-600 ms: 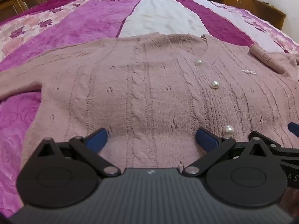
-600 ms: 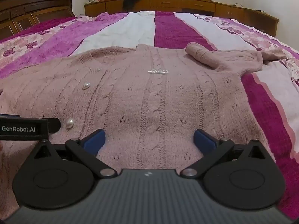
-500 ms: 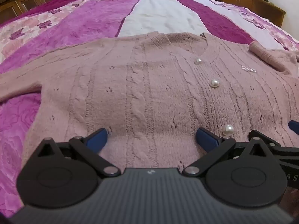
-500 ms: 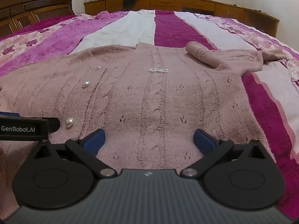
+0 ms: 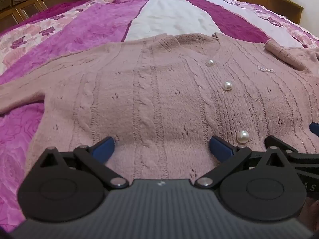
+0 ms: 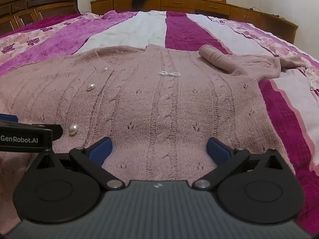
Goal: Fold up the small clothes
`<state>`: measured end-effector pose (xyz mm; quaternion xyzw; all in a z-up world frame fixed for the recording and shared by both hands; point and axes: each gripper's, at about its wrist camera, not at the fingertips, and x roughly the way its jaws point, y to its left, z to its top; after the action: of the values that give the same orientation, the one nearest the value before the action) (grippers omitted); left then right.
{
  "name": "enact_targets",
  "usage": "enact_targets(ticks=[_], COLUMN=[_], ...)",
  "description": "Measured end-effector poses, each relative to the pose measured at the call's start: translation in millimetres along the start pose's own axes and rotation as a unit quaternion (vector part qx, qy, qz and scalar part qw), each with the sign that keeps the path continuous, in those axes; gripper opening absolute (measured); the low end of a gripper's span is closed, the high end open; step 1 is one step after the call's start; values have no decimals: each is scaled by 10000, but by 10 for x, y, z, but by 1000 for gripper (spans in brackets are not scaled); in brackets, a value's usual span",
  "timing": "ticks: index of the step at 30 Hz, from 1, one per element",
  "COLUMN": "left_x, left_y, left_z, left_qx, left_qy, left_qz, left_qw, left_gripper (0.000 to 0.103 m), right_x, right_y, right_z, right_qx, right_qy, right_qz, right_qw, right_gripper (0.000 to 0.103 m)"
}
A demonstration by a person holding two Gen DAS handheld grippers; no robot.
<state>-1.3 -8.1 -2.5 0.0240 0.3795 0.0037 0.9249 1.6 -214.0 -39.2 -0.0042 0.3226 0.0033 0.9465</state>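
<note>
A dusty-pink cable-knit cardigan (image 5: 155, 91) (image 6: 159, 107) with pearl buttons (image 5: 227, 85) lies spread flat, front up, on the bed. Its left sleeve (image 5: 18, 97) stretches out to the left; its right sleeve (image 6: 239, 63) is folded back over the shoulder, cuff toward the neckline. My left gripper (image 5: 161, 149) hovers open over the hem of the left half, with nothing between its blue pads (image 5: 102, 148). Beside it, my right gripper (image 6: 158, 150) is open over the hem of the right half, also with only flat knit below.
The bed wears a purple, white and floral striped cover (image 6: 179, 31). A dark wooden headboard (image 6: 37, 6) stands at the left, and low wooden cabinets (image 6: 199, 4) with books, clothes and a plush toy line the far wall.
</note>
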Motion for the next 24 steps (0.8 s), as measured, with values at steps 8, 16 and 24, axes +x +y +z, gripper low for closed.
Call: enact_targets(ticks=[8,16,24], left_x=[0,0,2], left_y=[-8,-8,-8], left_z=[-8,-7,-9], left_qx=[5,5,6], left_qy=[-34,-47,-50], left_qz=[15,25,26], left_qw=[10000,10000,10000], left_gripper=[103,103,103], right_x=[0,1,2], right_y=[6,7,6], right_z=[-6,-8,-9], right_qx=[-9,-6,-8], right_qy=[-6,-21,-24], right_qz=[-11,-19,-18], right_qw=[10000,10000,10000], right_gripper=[103,103,103])
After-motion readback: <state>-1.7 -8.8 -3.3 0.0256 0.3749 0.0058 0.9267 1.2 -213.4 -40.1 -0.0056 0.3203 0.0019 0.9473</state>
